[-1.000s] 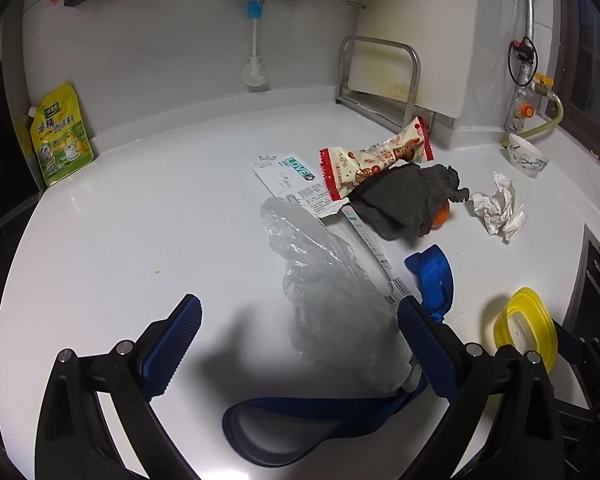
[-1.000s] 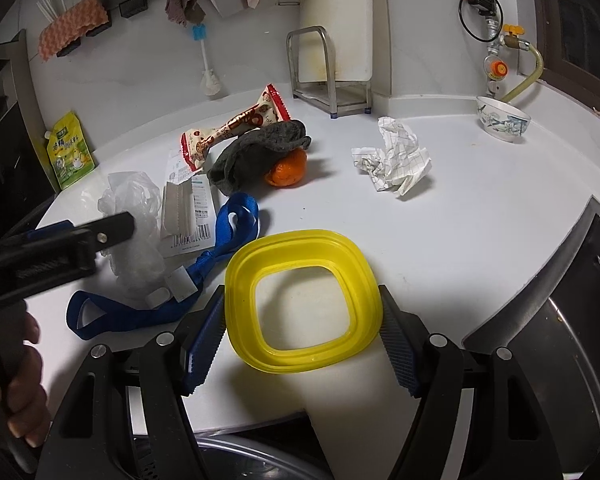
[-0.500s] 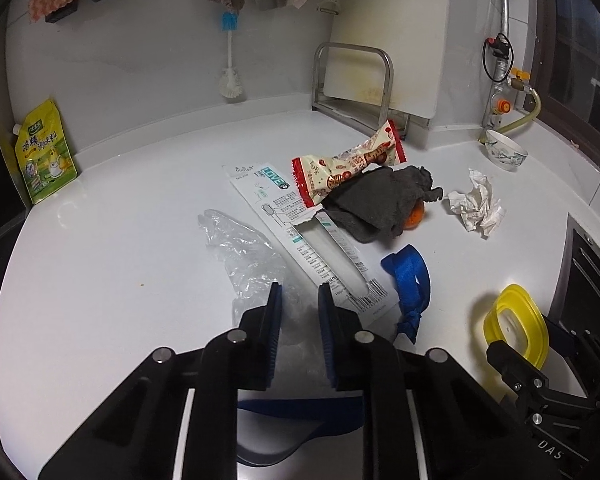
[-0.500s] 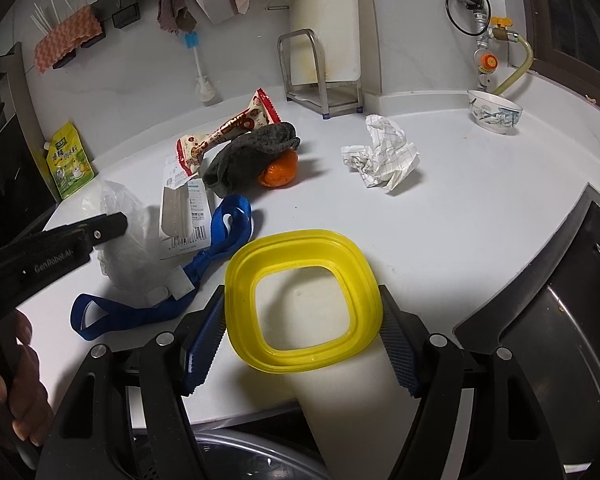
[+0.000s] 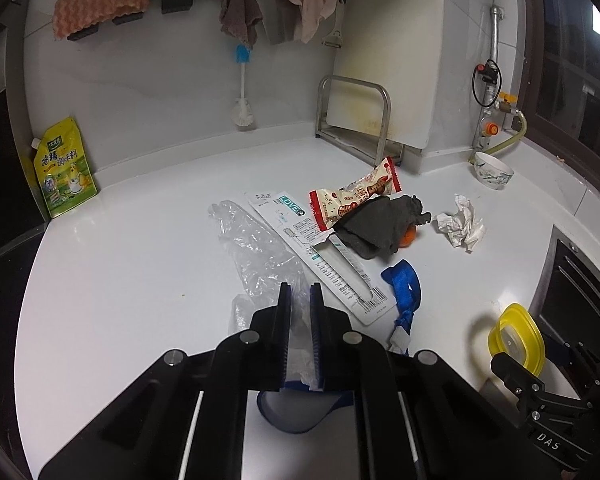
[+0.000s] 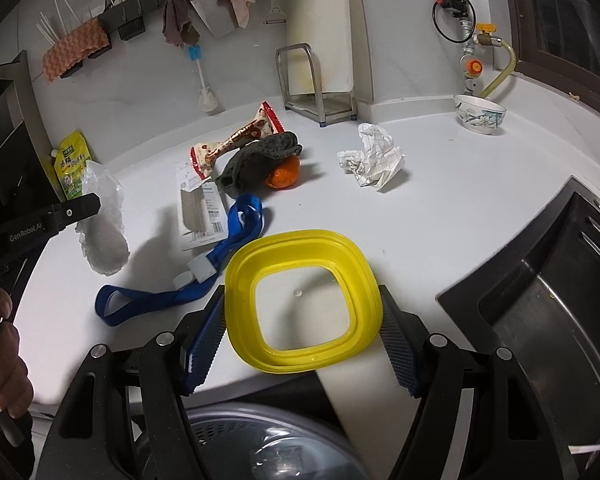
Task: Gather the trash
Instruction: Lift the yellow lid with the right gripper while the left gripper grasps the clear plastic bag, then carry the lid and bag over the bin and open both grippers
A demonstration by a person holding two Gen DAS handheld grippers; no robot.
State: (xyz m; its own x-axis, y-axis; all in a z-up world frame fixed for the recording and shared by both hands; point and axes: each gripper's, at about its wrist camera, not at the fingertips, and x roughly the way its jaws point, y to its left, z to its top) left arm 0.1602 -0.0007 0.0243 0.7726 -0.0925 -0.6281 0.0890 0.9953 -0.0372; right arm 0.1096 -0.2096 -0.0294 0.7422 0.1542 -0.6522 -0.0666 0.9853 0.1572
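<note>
We have the left tongs (image 5: 300, 300) closed down to a narrow slit on the near end of the clear plastic bag (image 5: 256, 248); a fold of film shows between the blue pads (image 5: 285, 320). The rest of the bag trails straight ahead of these tongs and a little to their left, its long axis running away from us along the counter (image 5: 140, 248). In the right wrist view the bag (image 6: 102, 216) hangs crumpled under the tip of the left tongs (image 6: 88, 205), its lower end at or just above the counter; we cannot tell whether it touches.

Our right tongs (image 6: 302, 332) stand wide open around the yellow container (image 6: 300, 300), one pad (image 6: 206, 332) at each side of its rim. We cannot tell whether they press on it or only flank it.

What we judge the coming move to turn on: the yellow container lies to the right of the left tongs and nearer to us, well apart from the bag, so the bag must swing rightward across the blue strap (image 5: 402, 284) to reach it. The left hand is the one that carries; the right only keeps the container in place.

Beyond the tongs, other trash waits: the card packet (image 5: 320, 256) just right of the bag, the snack wrapper (image 5: 356, 196), the dark cloth (image 5: 380, 224) over an orange (image 6: 284, 172), and the crumpled paper (image 5: 460, 226) farther right

The left tongs point level and forward, tips low over the counter, held at the person's left side by a hand (image 6: 2, 368)
</note>
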